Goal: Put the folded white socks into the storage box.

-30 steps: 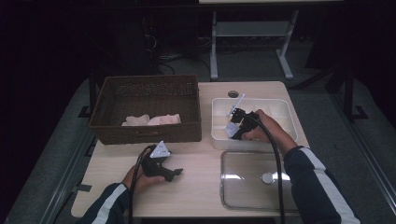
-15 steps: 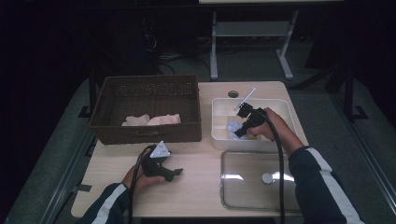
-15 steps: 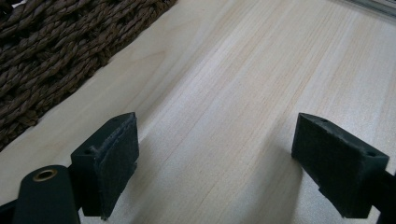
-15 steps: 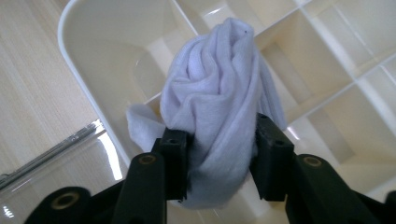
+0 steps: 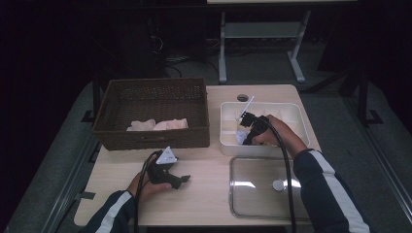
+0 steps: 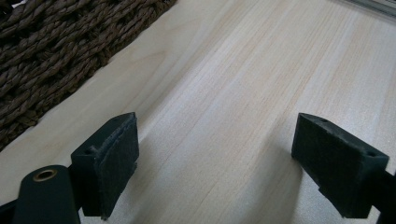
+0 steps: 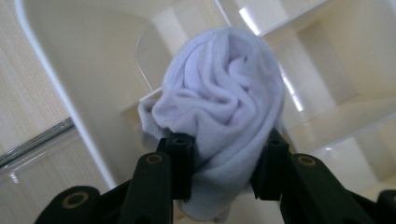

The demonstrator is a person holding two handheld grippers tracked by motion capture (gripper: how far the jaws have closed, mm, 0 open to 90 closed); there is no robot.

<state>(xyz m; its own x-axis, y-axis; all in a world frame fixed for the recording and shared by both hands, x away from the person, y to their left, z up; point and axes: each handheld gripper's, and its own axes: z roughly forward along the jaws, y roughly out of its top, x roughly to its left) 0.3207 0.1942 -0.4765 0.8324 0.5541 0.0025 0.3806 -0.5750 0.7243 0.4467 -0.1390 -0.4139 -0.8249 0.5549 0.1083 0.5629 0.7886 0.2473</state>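
Observation:
A rolled pale white sock point(image 7: 224, 93) sits between the jaws of my right gripper point(image 7: 224, 154), whose pads press into both its sides. Those jaws have just been closing on it. In the high view the right gripper point(image 5: 244, 127) reaches down into the front left part of the white divided bin point(image 5: 291, 109), with the sock point(image 5: 240, 136) under it. My left gripper point(image 5: 179, 179) rests on the wooden table in front of the basket. In the left gripper view, the left gripper point(image 6: 215, 158) stands open, with bare table between its pads.
A dark wicker basket point(image 5: 150, 141) at the left back holds pale cloths point(image 5: 158, 124). Its woven wall point(image 6: 46, 46) is close to the left gripper. A clear lid with a knob point(image 5: 257, 189) lies in front of the bin. A small round hole point(image 5: 242, 97) marks the table's far edge.
My right gripper has shifted slightly left and down inside the bin, and its jaws have drawn in on the sock. The left hand has kept still.

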